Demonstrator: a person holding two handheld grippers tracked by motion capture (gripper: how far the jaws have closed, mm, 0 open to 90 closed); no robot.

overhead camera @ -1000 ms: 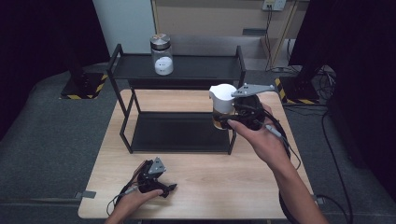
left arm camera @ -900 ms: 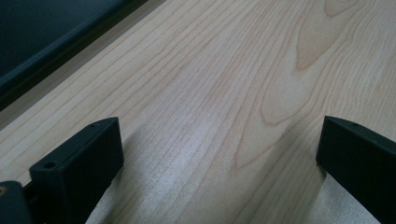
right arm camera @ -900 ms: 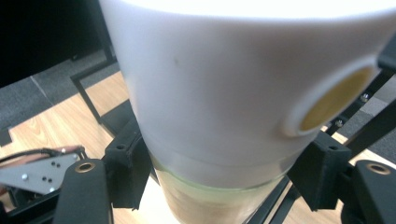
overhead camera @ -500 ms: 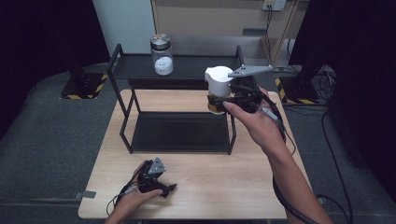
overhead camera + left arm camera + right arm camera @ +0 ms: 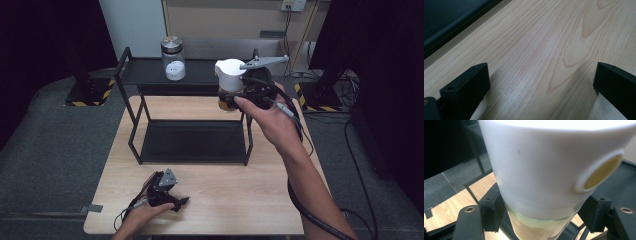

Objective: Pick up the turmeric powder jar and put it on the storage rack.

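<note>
Item: white-lidded jar (image 5: 229,82), pinched in my right claw (image 5: 235,97), airborne beside rack (image 5: 131,80); shelving outstanding; left claw (image 5: 172,202) spread, idle on worktop (image 5: 240,200).

Glass jar (image 5: 229,85) w/ tall white lid — upright, held off the table, tan contents at bottom.

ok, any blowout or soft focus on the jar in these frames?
Right gripper view: white lid blows out along its top edge, and the jar sits too close, slightly soft. High view: evenly lit, dark surround. Left gripper view: sharp wood grain on the table, soft shadows.
</note>
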